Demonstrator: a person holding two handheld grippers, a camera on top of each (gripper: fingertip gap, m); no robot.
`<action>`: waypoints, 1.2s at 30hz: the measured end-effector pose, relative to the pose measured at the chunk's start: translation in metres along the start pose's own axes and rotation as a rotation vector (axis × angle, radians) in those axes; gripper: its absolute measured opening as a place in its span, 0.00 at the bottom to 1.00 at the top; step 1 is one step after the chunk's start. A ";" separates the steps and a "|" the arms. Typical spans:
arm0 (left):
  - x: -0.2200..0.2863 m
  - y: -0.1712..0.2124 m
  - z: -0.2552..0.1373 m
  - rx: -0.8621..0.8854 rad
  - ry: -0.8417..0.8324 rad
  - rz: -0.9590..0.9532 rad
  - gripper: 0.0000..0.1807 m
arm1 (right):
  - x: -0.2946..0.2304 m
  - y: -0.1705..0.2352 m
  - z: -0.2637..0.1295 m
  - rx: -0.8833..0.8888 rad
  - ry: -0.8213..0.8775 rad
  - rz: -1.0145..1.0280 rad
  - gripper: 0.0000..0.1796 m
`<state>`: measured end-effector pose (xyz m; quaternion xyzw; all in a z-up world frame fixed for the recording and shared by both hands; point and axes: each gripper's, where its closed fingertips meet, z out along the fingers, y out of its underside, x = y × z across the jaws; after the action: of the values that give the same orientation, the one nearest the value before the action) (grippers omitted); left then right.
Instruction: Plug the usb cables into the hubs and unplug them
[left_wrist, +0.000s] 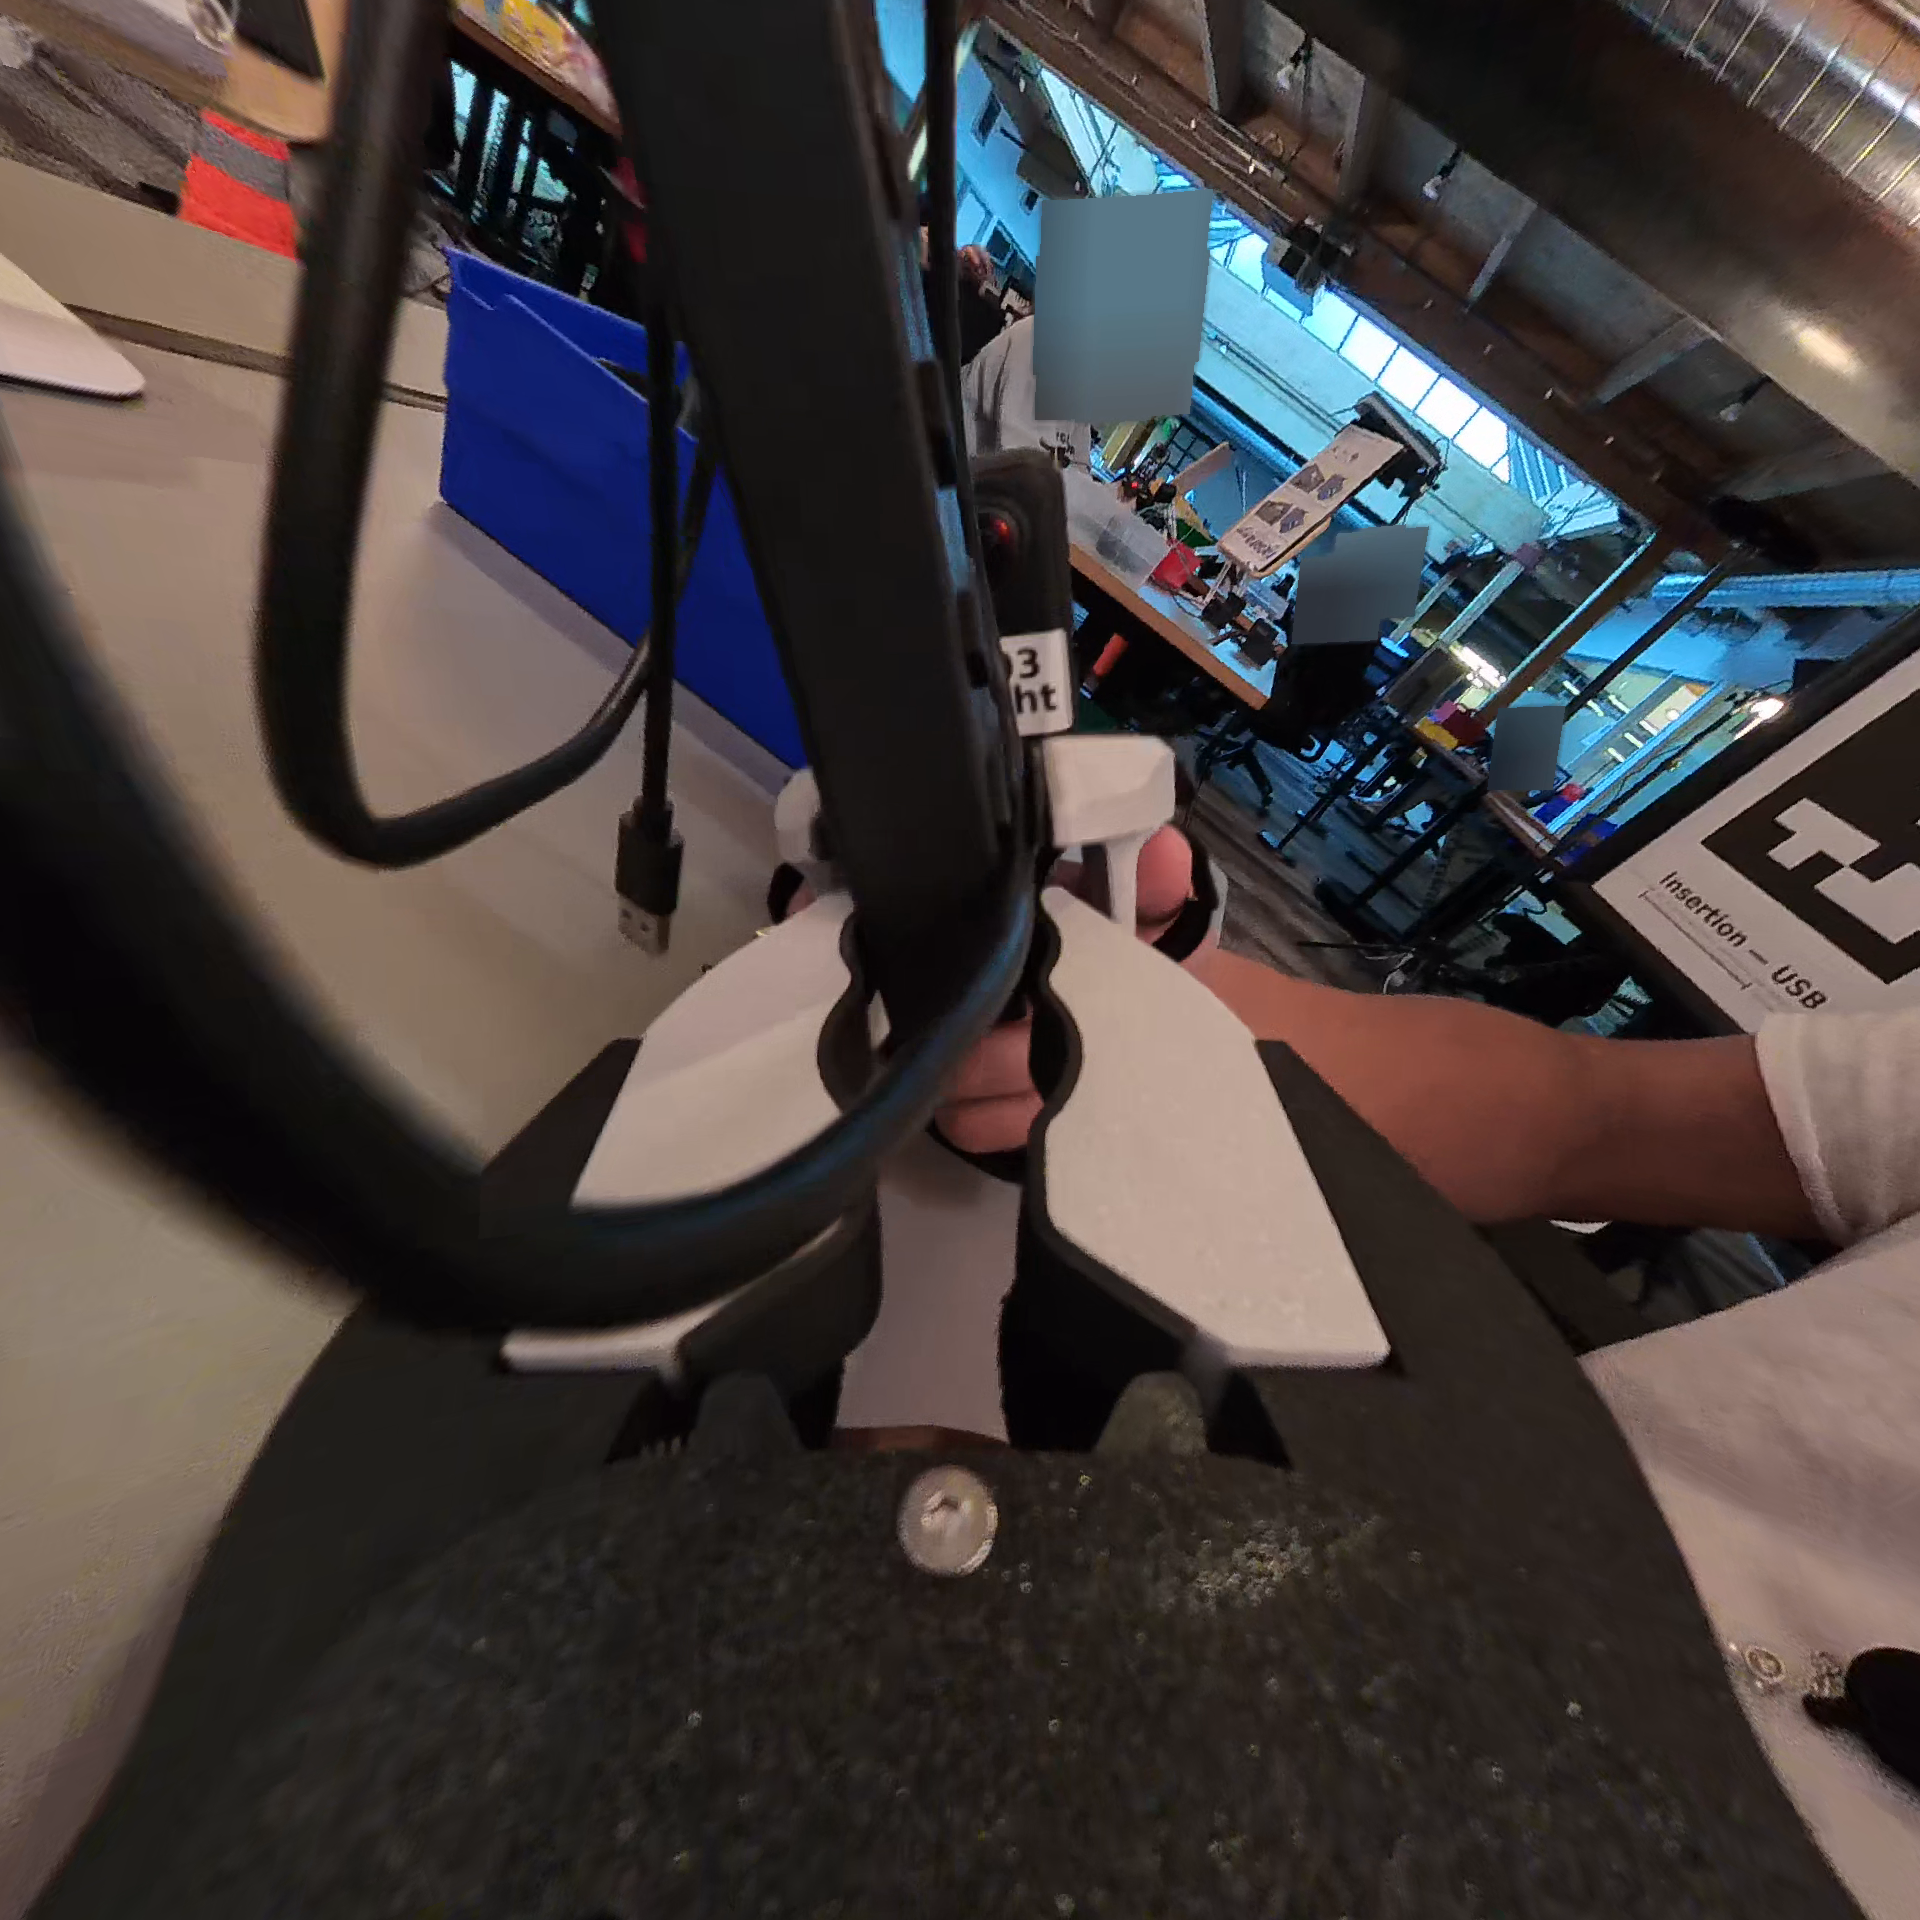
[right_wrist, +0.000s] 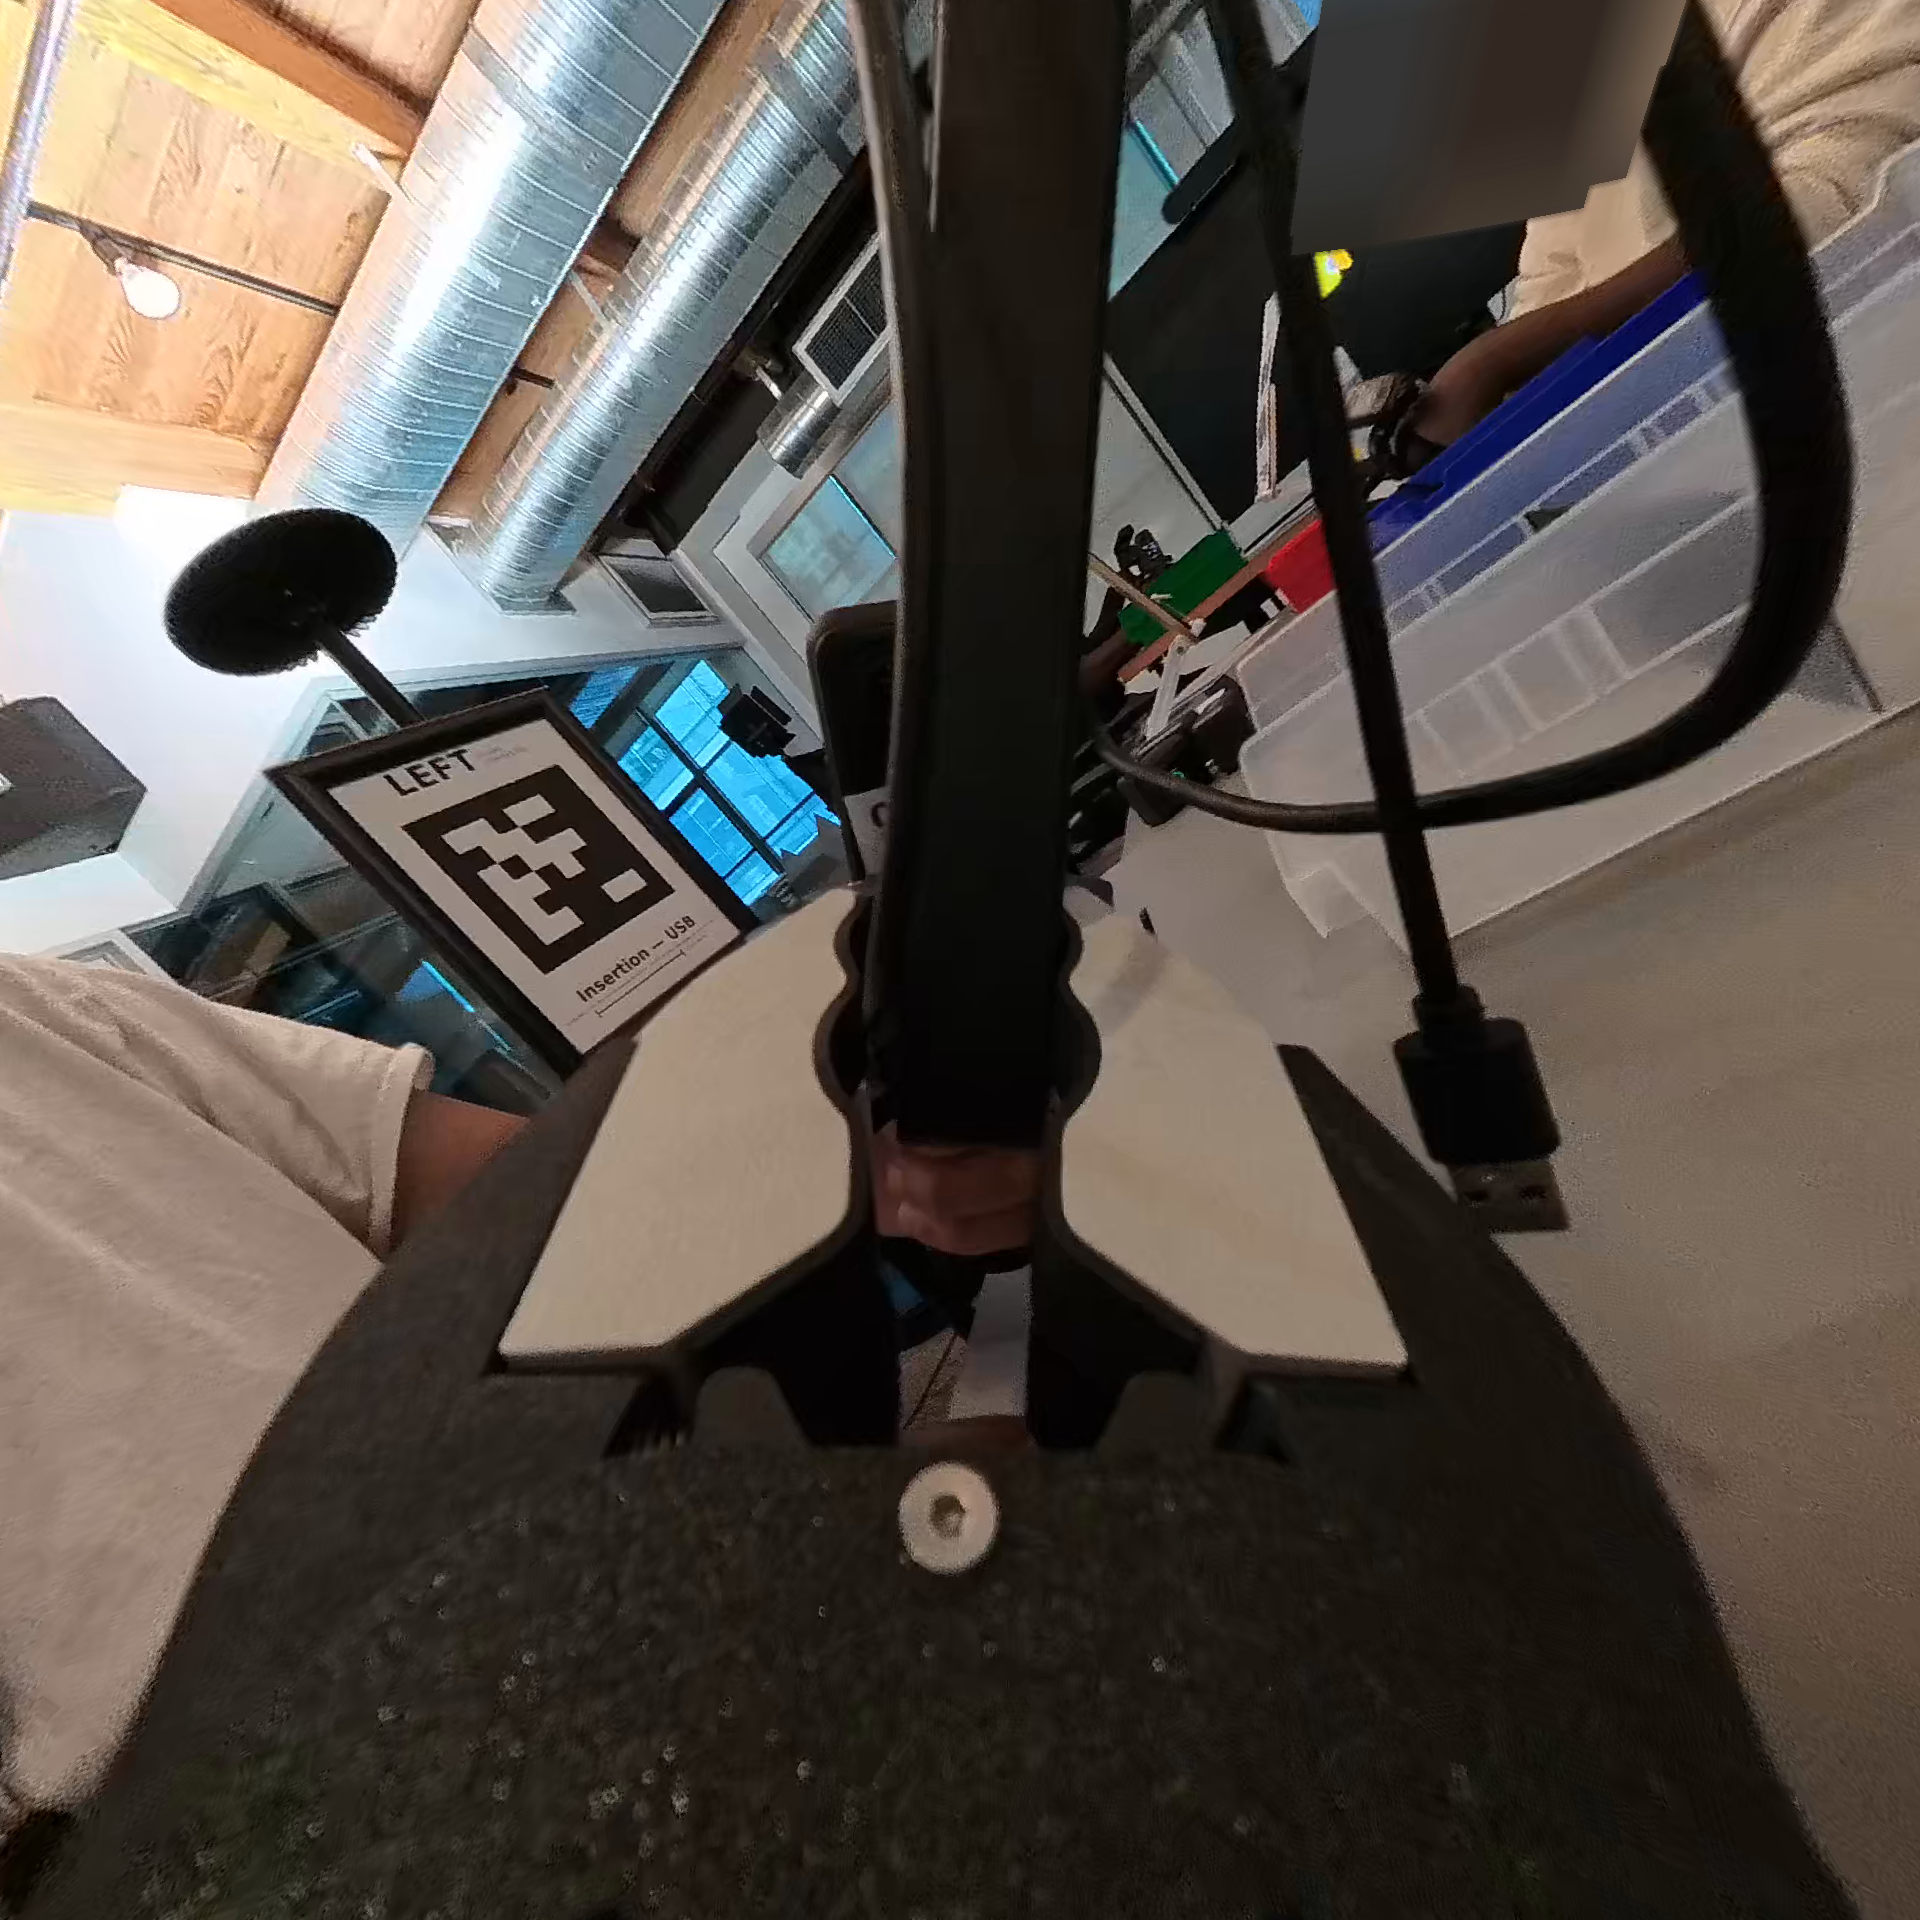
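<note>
Both hand-held grippers clench one black USB hub: the left hand-held gripper (left_wrist: 945, 997) and the right hand-held gripper (right_wrist: 961, 1023) face each other across it. The hub (left_wrist: 831, 520) stands between the fingers, above the desk (left_wrist: 312, 727). A loose USB plug (left_wrist: 646, 878) dangles beside the hub. Only the left wrist view shows the blue bin (left_wrist: 561, 457) behind the plug; only the right shows a framed marker sign (right_wrist: 520, 862) left of the hub.

Hub: long black plastic slab (left_wrist: 831, 520) (right_wrist: 987, 623), standing on end, clamped between the fingers of both tools, which face each other across it.
Free plug: black USB-A plug with a bare metal tip (left_wrist: 646, 873) (right_wrist: 1481, 1117), unplugged, hanging tip-down; left of the left tool, right of the right tool.
Cable: thick black rubber cable (left_wrist: 312, 520) (right_wrist: 1766, 468), looping wide beside the hub; a strand crosses the left tool's fingers.
</note>
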<state>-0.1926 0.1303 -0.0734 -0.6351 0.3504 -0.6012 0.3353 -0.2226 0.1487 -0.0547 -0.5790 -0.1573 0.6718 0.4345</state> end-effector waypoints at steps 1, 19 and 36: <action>-0.001 0.001 -0.001 -0.009 -0.006 0.012 0.14 | 0.000 -0.004 -0.001 0.009 0.014 -0.009 0.17; 0.005 0.015 0.000 -0.069 0.095 -0.136 0.13 | -0.010 -0.237 -0.063 -0.191 0.879 -0.971 0.00; 0.030 -0.020 -0.023 0.123 0.224 -0.047 0.13 | 0.191 -0.180 -0.098 -1.081 1.101 -0.684 0.07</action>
<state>-0.2137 0.1154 -0.0391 -0.5501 0.3333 -0.6965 0.3181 -0.0512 0.3689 -0.0759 -0.8726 -0.3894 -0.0425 0.2918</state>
